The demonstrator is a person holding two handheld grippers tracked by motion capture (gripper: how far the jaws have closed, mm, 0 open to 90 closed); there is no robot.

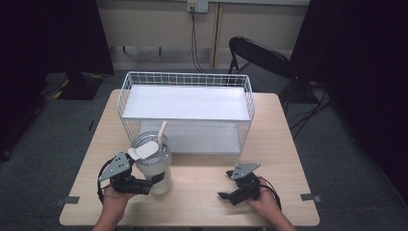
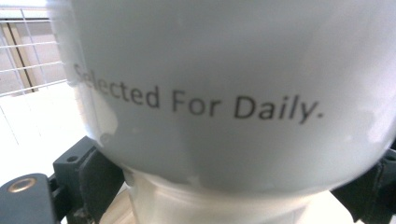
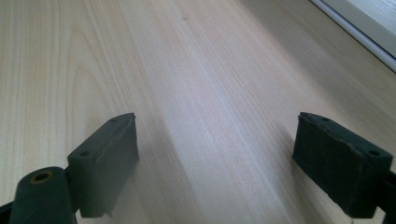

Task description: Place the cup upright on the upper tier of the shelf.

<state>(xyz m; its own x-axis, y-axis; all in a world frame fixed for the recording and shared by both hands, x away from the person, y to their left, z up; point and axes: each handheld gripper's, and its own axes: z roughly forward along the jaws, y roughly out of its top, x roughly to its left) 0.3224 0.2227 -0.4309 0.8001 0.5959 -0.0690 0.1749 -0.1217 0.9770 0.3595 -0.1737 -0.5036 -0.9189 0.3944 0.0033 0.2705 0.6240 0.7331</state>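
High view: the left gripper pinches the lower body of a white tumbler standing upright on the table, near its left side, just in front of the wire basket. The right gripper rests spread wide on bare wood.

High view above table looking down, left gripper view against tumbler, right skimming tabletop.

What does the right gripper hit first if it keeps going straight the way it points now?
Probably nothing at once. The right gripper has open jaws over bare table, angled low, so it would likely skim or touch the wood first. In the high view it points toward the tumbler, the first object on that line, though depth is unclear.
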